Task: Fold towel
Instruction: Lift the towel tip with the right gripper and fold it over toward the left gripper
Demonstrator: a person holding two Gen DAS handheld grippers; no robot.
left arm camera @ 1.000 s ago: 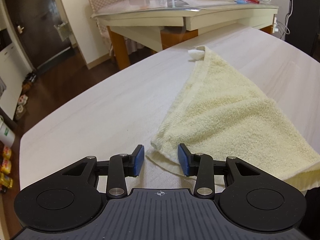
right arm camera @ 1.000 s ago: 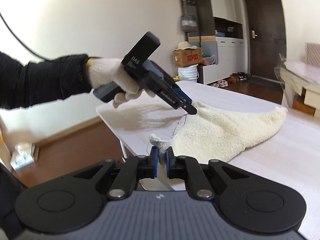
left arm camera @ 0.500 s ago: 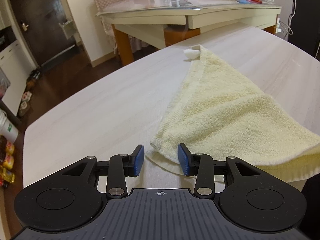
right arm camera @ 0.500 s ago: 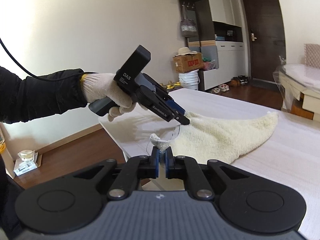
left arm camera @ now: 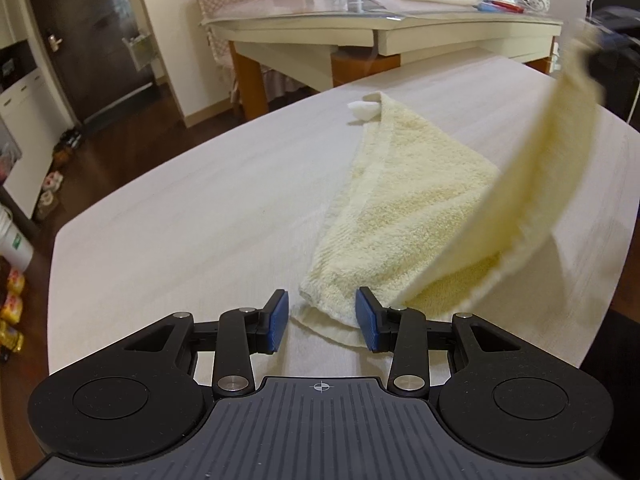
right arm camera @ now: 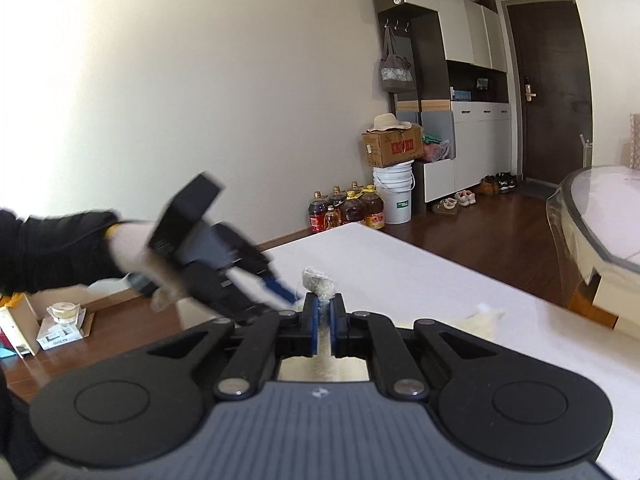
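Observation:
A pale yellow towel (left arm camera: 404,216) lies on the white table (left arm camera: 200,208), one part lifted up to the right as a blurred flap (left arm camera: 536,184). My left gripper (left arm camera: 322,318) is open, its blue pads either side of the towel's near corner, just above the table. My right gripper (right arm camera: 324,316) is shut on a towel corner (right arm camera: 318,280) and holds it raised above the table. In the right wrist view the left gripper (right arm camera: 280,290) shows blurred, held by a gloved hand. The towel's far corner (left arm camera: 364,108) rests flat.
A second table (left arm camera: 380,28) with a chair (left arm camera: 232,8) stands beyond the far edge. The table's left edge (left arm camera: 56,240) drops to a wood floor with bottles (right arm camera: 346,208), a bucket (right arm camera: 394,192) and boxes.
My right gripper has lifted its towel corner high, raising a flap of the towel off the table. The left gripper has stayed open at the near corner.

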